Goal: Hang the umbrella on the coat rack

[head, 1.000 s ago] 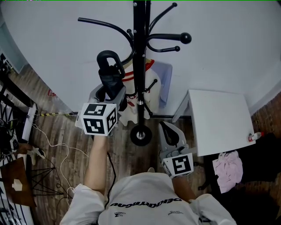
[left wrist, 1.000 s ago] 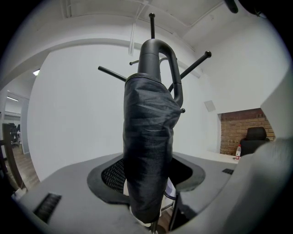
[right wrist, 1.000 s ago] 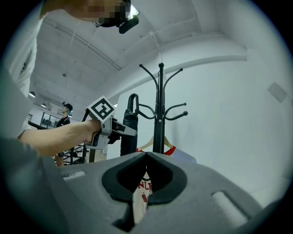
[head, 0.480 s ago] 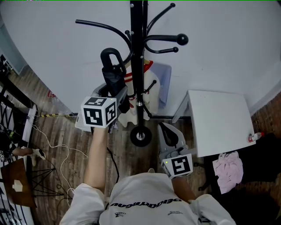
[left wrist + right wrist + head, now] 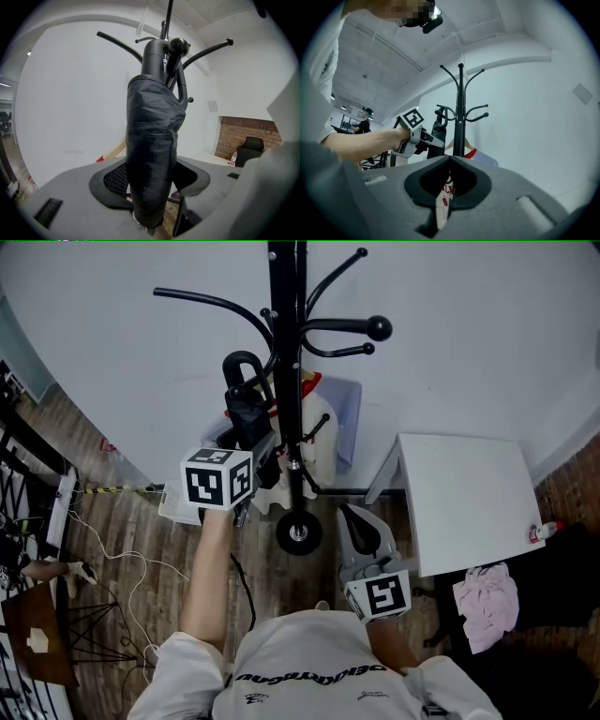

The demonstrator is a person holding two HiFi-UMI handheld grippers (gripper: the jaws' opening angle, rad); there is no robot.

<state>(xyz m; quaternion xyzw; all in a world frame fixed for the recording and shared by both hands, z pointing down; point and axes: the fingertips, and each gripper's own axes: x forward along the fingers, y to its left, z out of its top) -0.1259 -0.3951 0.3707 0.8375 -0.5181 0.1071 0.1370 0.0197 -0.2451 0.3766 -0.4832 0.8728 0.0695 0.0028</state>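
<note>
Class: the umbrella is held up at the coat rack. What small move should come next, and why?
Probably ease the left hand-held gripper down slightly, to let the curved handle settle over a hook. It grips the folded umbrella upright, handle close beside the pole of the coat rack; whether it already bears weight is unclear.

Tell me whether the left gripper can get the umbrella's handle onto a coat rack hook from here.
Probably yes. The left gripper holds the folded umbrella upright with its looped handle beside a short ball-tipped hook of the coat rack, and nothing stands between them.
</note>
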